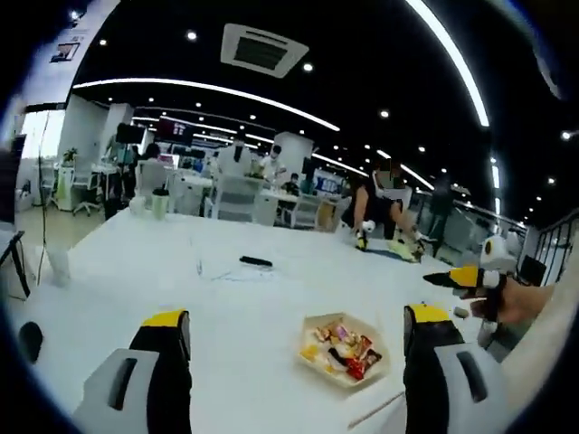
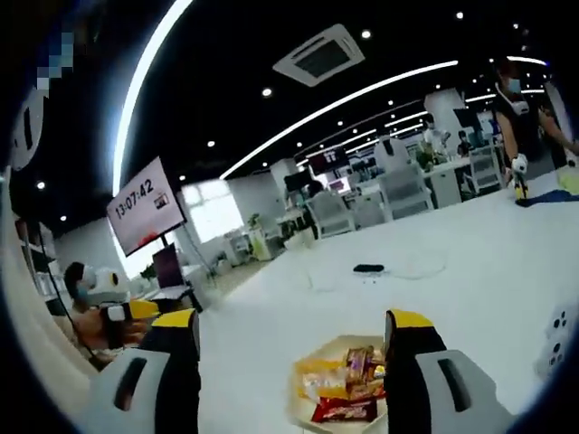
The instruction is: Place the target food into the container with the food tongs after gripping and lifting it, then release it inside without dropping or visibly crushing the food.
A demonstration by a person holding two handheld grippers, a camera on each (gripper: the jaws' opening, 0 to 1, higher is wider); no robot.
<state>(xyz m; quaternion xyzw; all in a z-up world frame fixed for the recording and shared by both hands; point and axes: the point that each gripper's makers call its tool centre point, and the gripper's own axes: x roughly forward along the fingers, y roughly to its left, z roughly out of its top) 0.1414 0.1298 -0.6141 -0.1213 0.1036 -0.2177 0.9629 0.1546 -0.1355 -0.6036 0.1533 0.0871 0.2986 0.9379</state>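
A pale paper tray [image 1: 309, 324] lies on the white table, with several wrapped snacks [image 1: 346, 350] in red, yellow and pink inside it. My left gripper [image 1: 297, 316] is open and hovers above the table, the tray low between its jaws nearer the right one. The right gripper [image 1: 470, 278], held in a hand, comes in at that view's right edge. In the right gripper view the tray [image 2: 312, 360] and its snacks [image 2: 355, 375] sit just ahead of my open right gripper [image 2: 292, 321]. The left gripper [image 2: 127, 312] shows at the left.
A small black object [image 1: 255, 261] [image 2: 368, 268] lies farther out on the table [image 1: 226, 298]. A thin pale stick [image 1: 375, 411] rests near the tray. A cup [image 1: 160, 203] stands at the far edge. Office desks, chairs, people and a wall screen [image 2: 143, 206] fill the background.
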